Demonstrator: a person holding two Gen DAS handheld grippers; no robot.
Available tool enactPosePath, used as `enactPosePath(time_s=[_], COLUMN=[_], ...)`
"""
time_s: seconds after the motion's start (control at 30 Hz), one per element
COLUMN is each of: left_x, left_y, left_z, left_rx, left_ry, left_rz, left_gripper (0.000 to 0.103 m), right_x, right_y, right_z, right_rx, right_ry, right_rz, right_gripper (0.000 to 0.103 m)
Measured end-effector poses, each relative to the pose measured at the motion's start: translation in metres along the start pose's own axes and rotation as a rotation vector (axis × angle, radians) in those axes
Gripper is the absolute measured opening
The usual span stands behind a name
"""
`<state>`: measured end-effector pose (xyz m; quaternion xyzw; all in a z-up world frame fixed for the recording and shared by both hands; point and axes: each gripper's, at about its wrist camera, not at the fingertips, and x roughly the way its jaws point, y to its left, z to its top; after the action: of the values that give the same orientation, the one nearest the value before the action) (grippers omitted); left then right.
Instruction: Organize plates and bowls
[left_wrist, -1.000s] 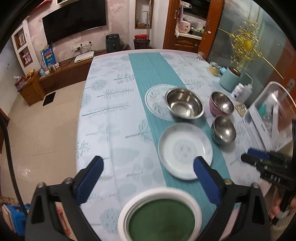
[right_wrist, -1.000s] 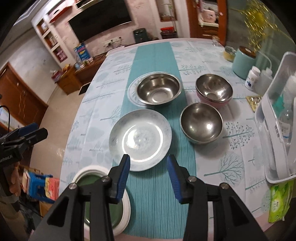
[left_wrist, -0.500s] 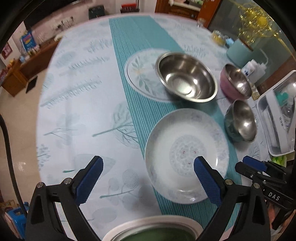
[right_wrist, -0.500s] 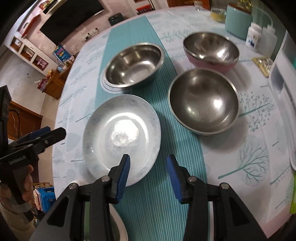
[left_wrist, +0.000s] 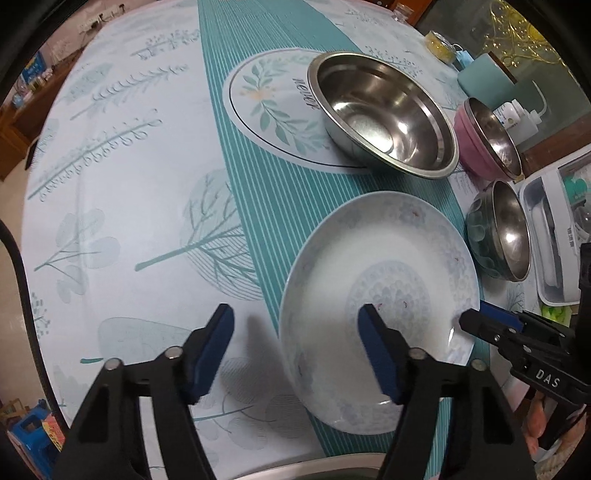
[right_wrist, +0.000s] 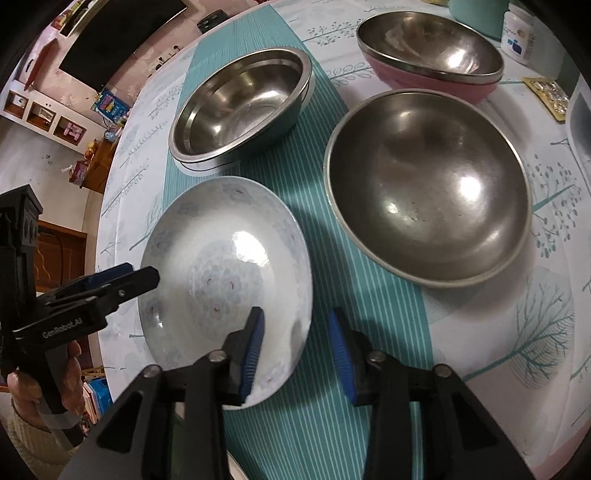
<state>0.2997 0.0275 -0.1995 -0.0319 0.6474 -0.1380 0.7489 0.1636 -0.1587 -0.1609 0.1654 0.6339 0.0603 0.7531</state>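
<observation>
A white patterned plate (left_wrist: 380, 295) (right_wrist: 225, 273) lies on the teal runner near the table's front edge. My left gripper (left_wrist: 297, 350) is open, straddling the plate's left rim; it shows at the plate's left in the right wrist view (right_wrist: 122, 277). My right gripper (right_wrist: 295, 354) is open, straddling the plate's near right rim; it shows at the plate's right in the left wrist view (left_wrist: 491, 325). A steel bowl (left_wrist: 384, 110) (right_wrist: 240, 103) sits on a leaf-print plate (left_wrist: 273, 107). A second steel bowl (right_wrist: 428, 184) (left_wrist: 502, 236) and a pink-sided bowl (right_wrist: 432, 59) (left_wrist: 487, 136) stand to the right.
A white-rimmed dish (left_wrist: 325, 469) sits at the very front edge under both grippers. A white tray (left_wrist: 554, 229) with bottles stands at the far right. A teal canister (left_wrist: 487, 81) and pill bottles (right_wrist: 517, 40) stand at the back right.
Both grippers have moved forward and down onto the patterned plate. The left gripper's jaws have narrowed but stay open. The white-rimmed dish has slid almost out of view.
</observation>
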Motion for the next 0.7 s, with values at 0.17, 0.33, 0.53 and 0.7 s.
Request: enactPosePath(time_s=[0.17,0.33,0.53,0.7], left_x=[0.009,0.014,0.022,0.023], left_y=[-0.001,-0.004,0.004,0.006], left_z=[0.000,-0.001,-0.004,-0.004], left_rx=[0.006,0.042,0.024,0.016], left_ry=[0.028,0.032,0.075,0.084], left_rz=[-0.036,-0.004,-0.032,-0.048], left_gripper=[0.034,0.018,0.016,0.015], right_x=[0.003,0.004,0.003,0.003], right_y=[0.003,0.001,-0.006,-0.008], right_z=[0.003,0.004,0.003,0.007], right_rx=[-0.019,-0.026,-0.026,-0.025], right_ry=[0.005,0.005,0.016,0.034], right_rz=[-0.009,-0.021,-0.003,0.006], right_gripper=[0.017,0.006,0.006,0.006])
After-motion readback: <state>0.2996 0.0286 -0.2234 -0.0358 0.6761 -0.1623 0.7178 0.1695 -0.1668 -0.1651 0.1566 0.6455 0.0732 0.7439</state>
